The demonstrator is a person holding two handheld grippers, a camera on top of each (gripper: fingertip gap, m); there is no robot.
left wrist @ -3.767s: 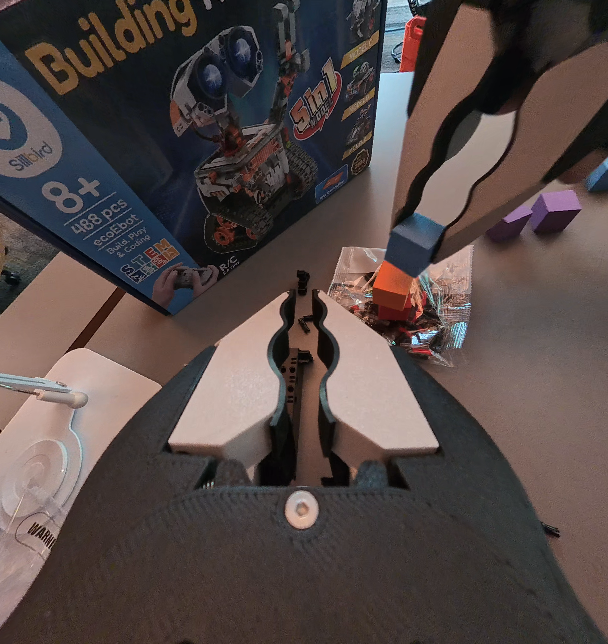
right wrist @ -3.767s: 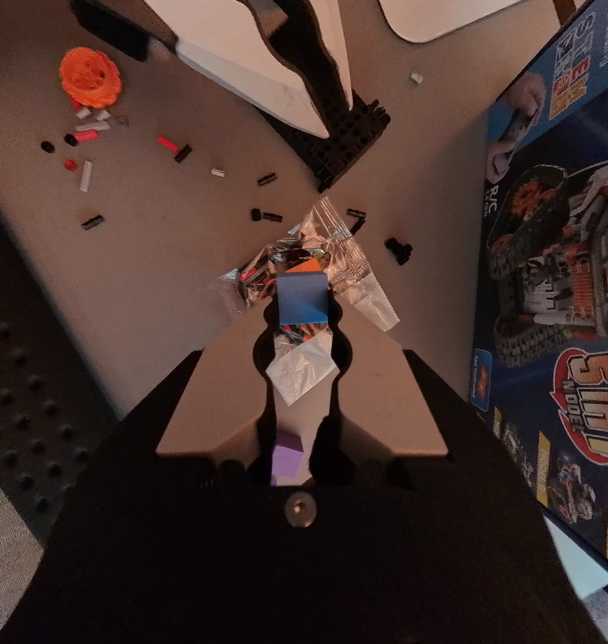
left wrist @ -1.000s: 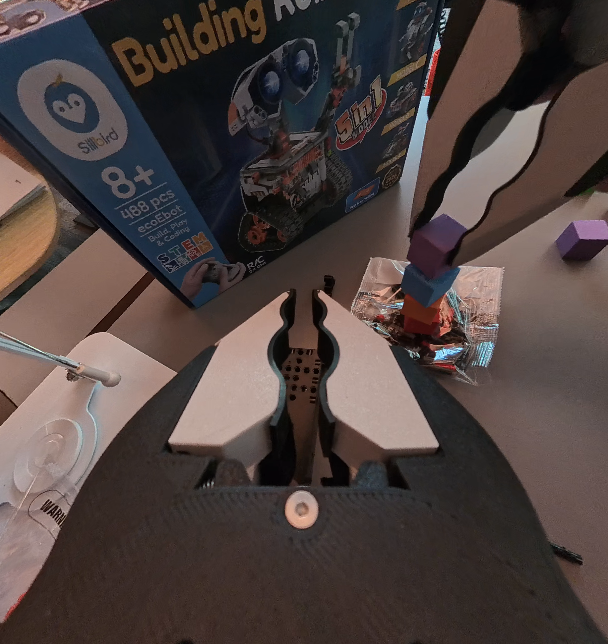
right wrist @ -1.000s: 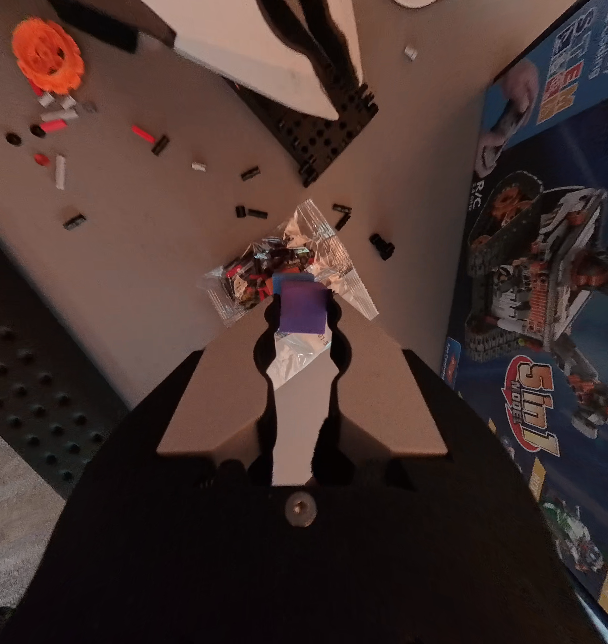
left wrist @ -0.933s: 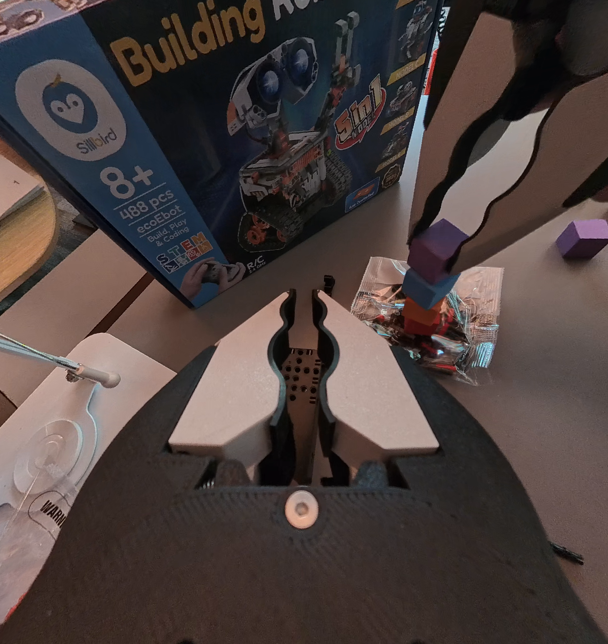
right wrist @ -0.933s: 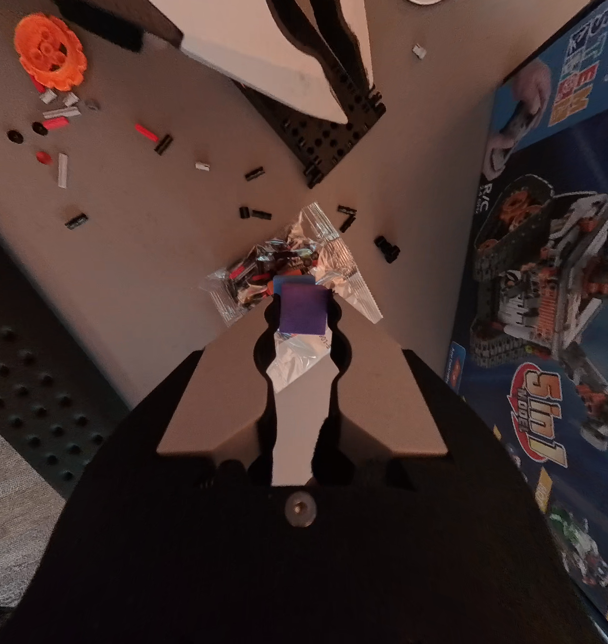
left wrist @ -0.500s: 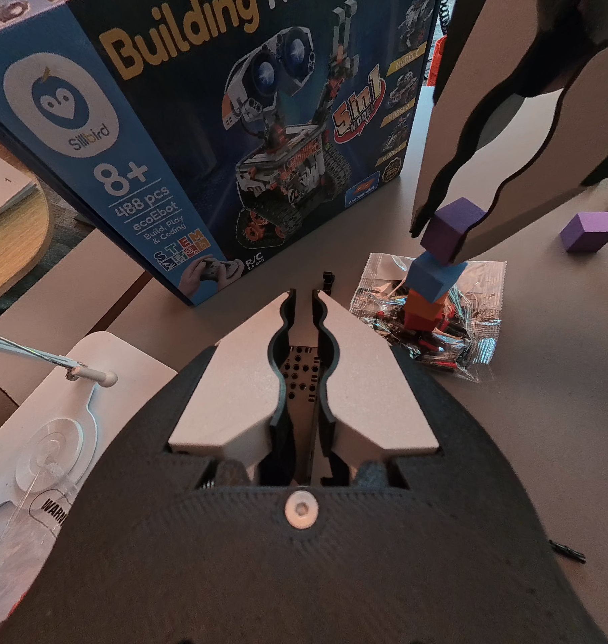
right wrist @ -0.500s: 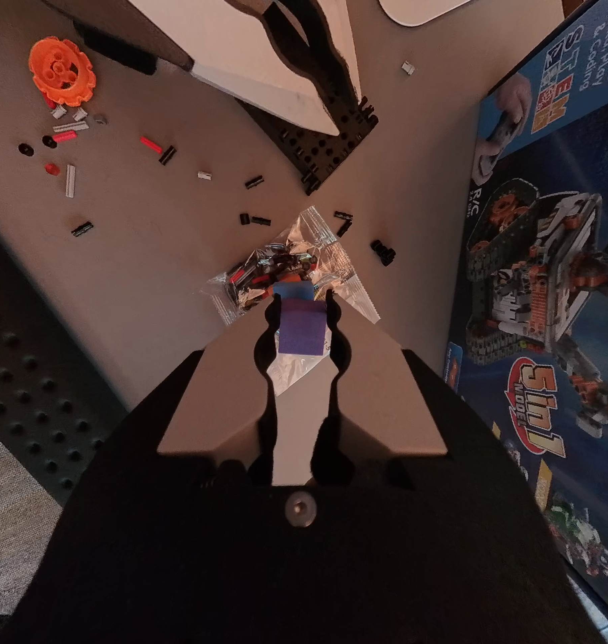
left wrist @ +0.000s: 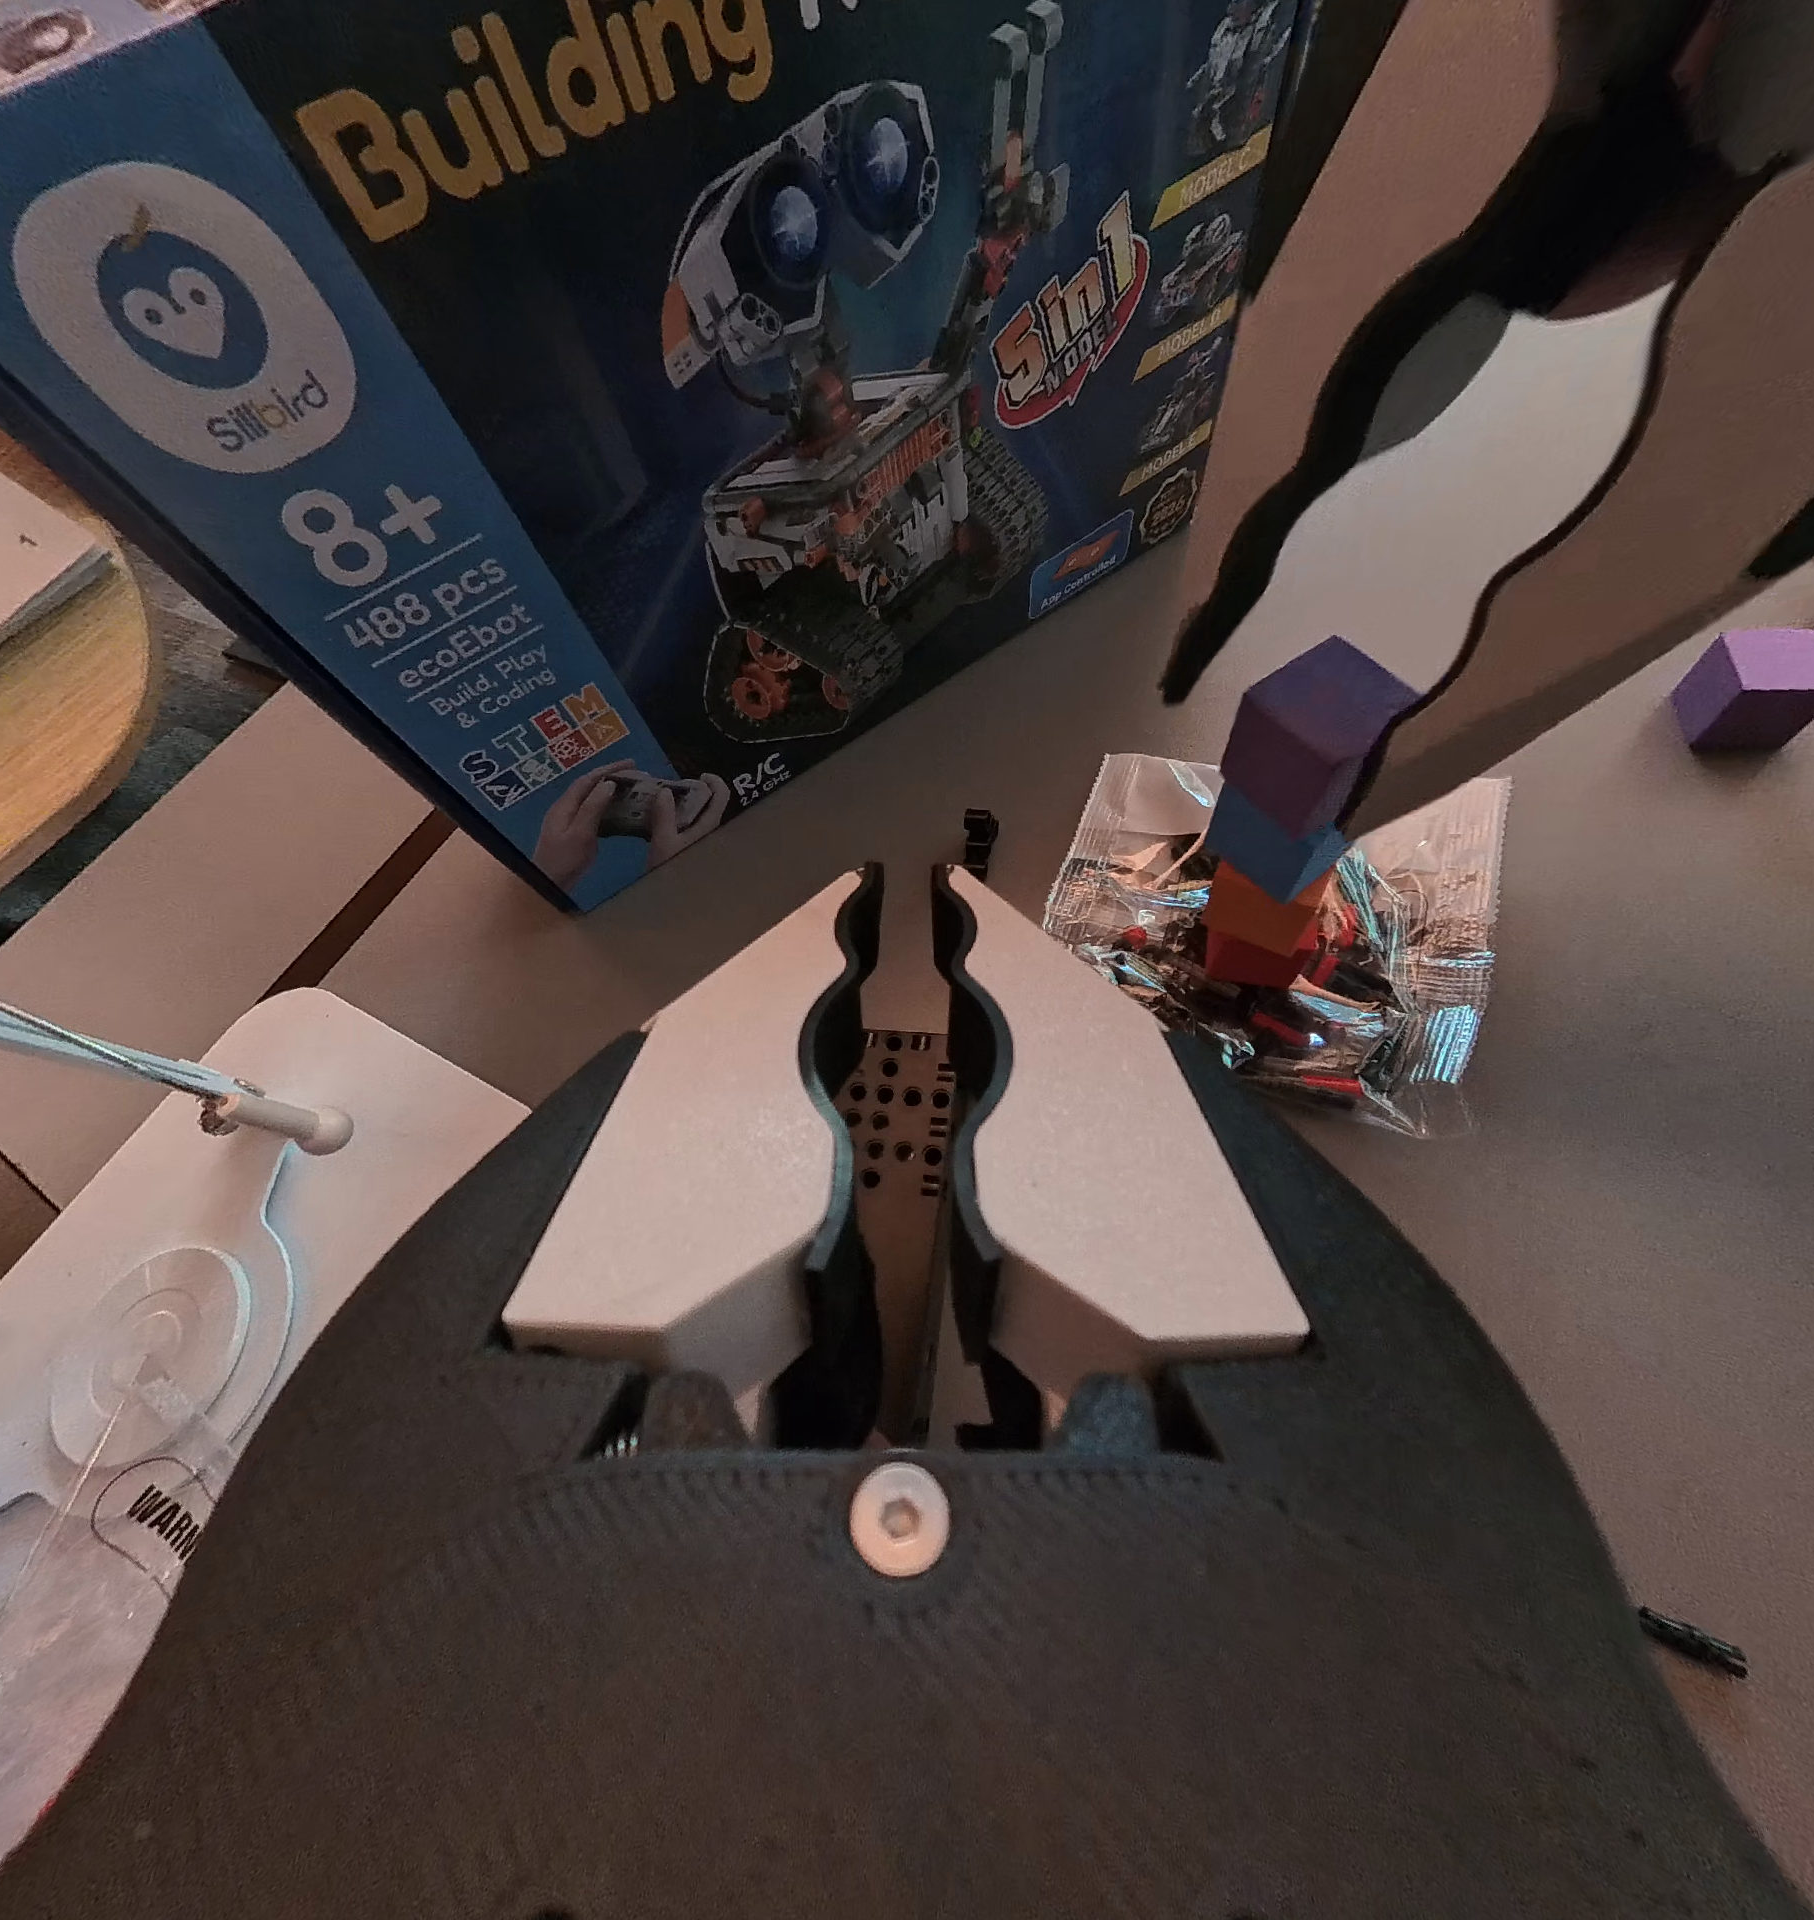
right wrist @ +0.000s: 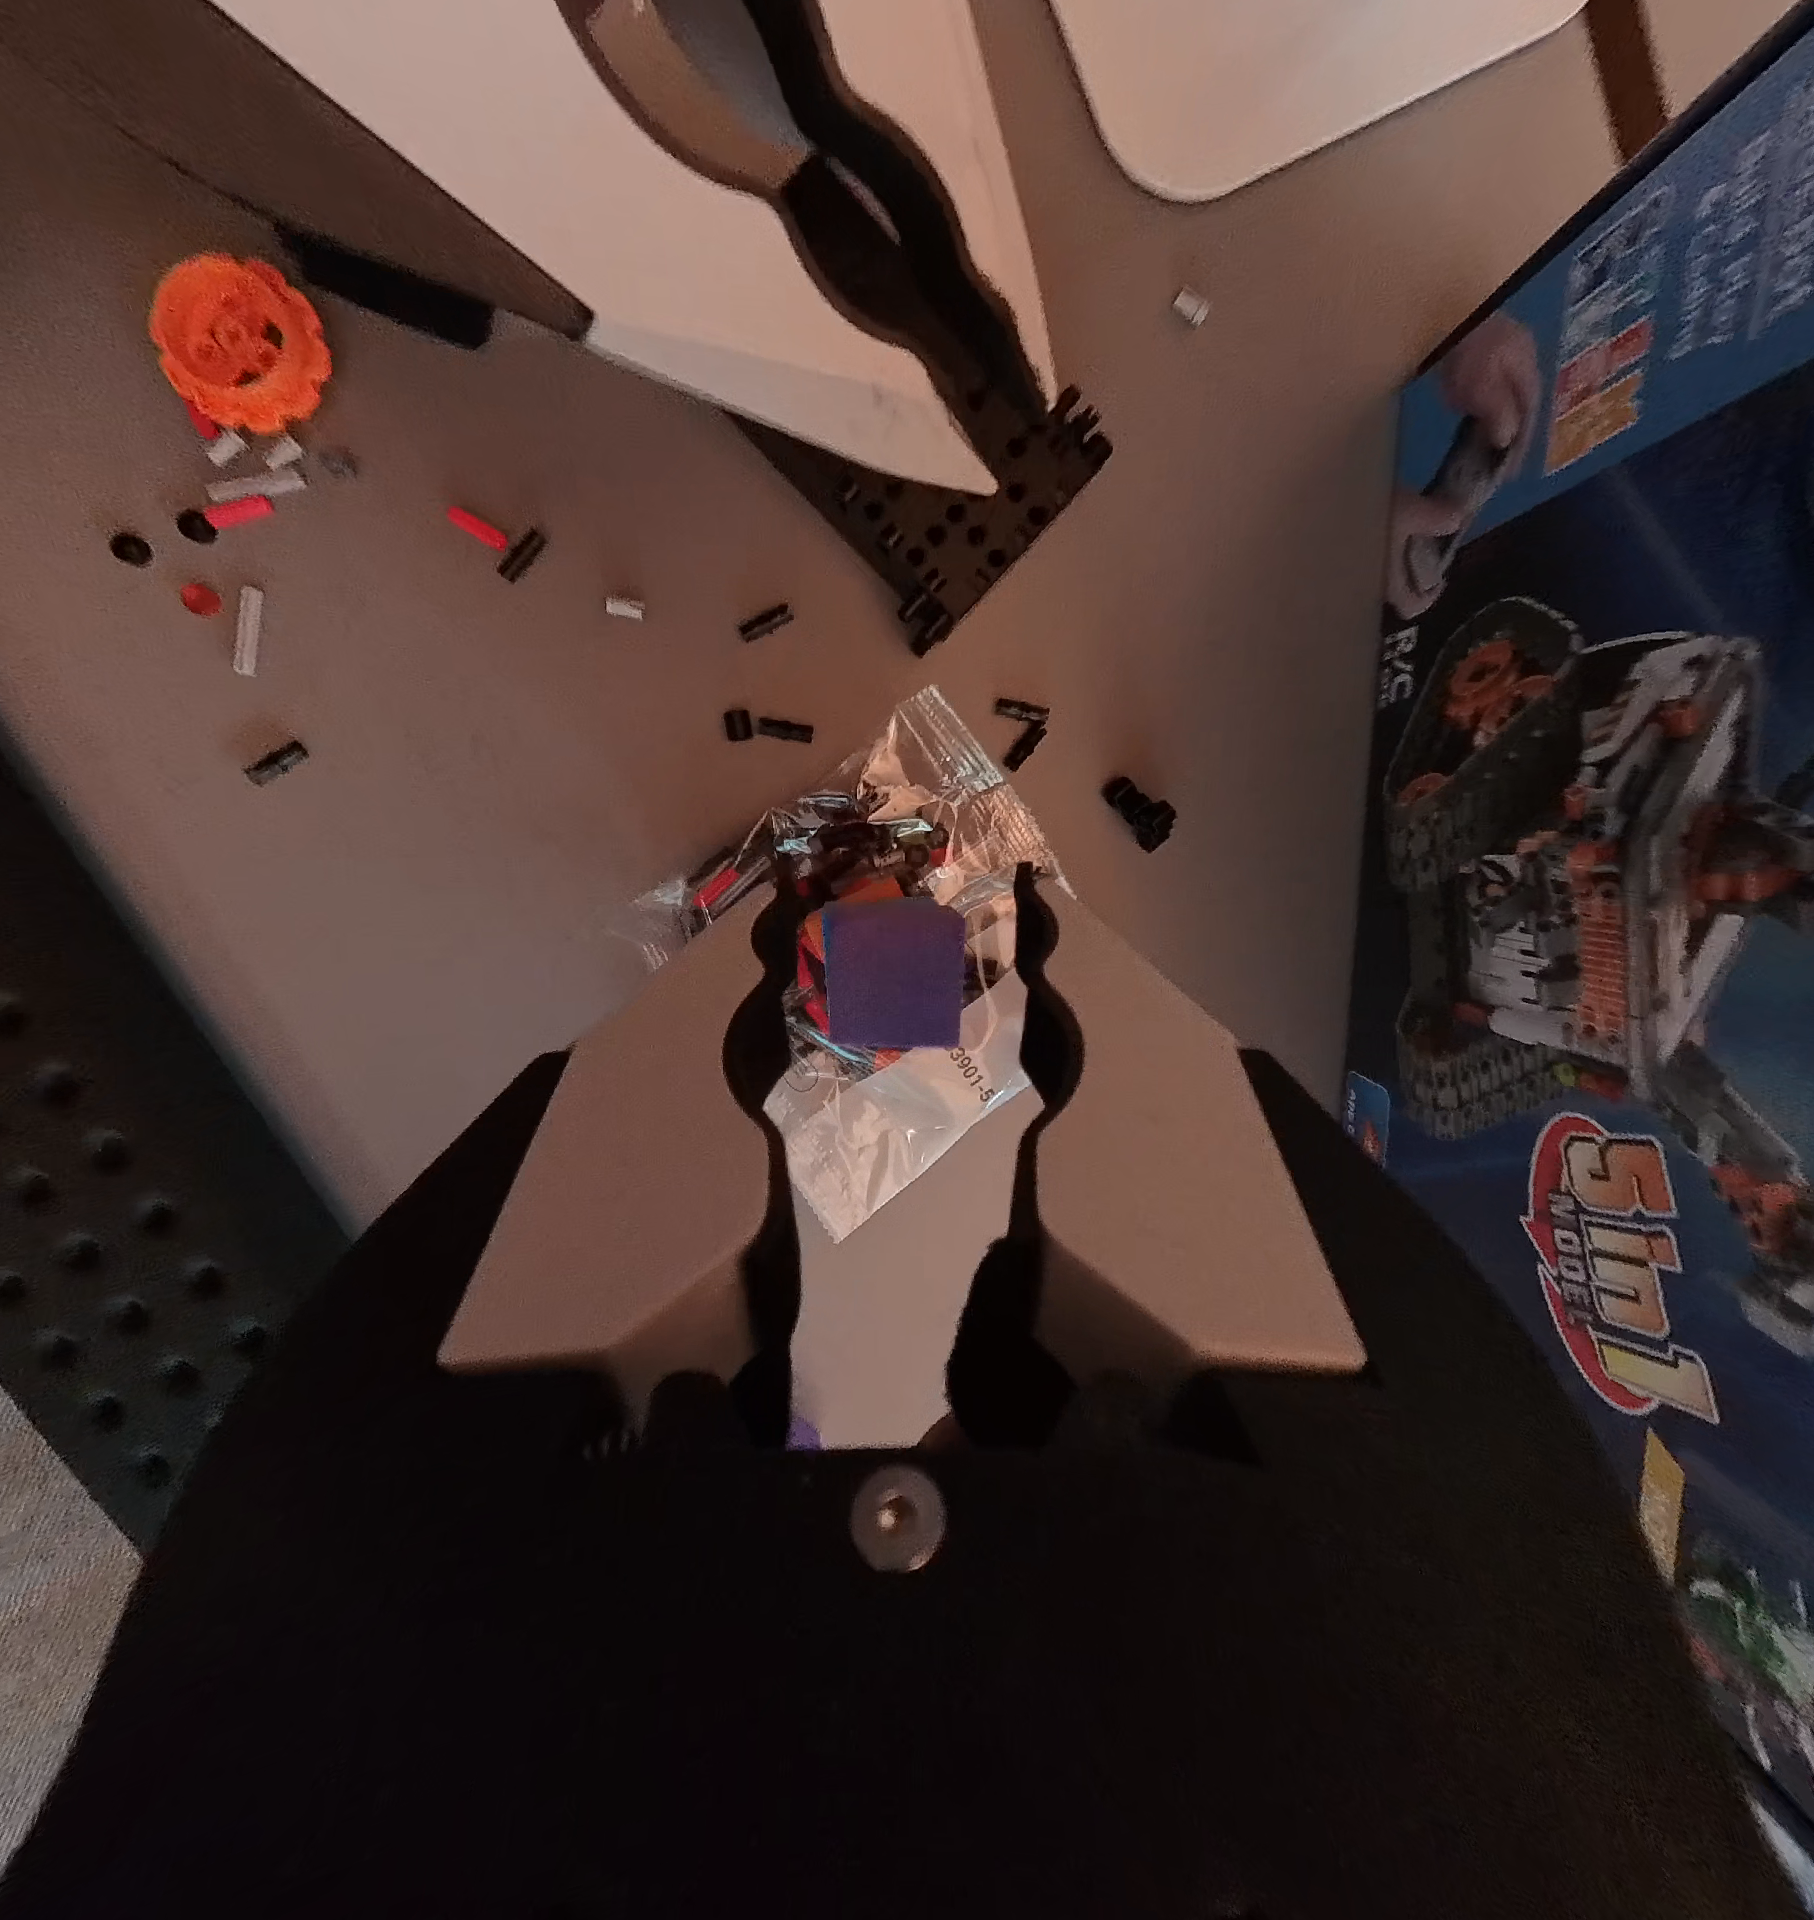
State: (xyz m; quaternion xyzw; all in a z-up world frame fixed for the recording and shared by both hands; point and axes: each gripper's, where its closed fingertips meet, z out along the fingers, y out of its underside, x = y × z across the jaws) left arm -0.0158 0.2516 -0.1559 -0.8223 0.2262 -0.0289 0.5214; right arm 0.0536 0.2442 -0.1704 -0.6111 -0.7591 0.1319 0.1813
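Right gripper (right wrist: 901, 914) stands spread around the purple cube (right wrist: 890, 970) topping my stack, clear of it; left gripper (left wrist: 908, 883) nearly closed, empty, aside

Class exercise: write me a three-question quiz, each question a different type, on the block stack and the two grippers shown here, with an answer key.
1. Multiple choice: which block tops the stack on the clear parts bag? A) orange B) purple C) green
2. True or false: the right gripper is clamped shut on the purple block.
3. Fill in: the left gripper holds a black perforated ____.

Key
1. B. Under it come the blue block, the orange block and the red block.
2. False: its jaws stand open, with gaps on both sides of the block in the right wrist view.
3. plate
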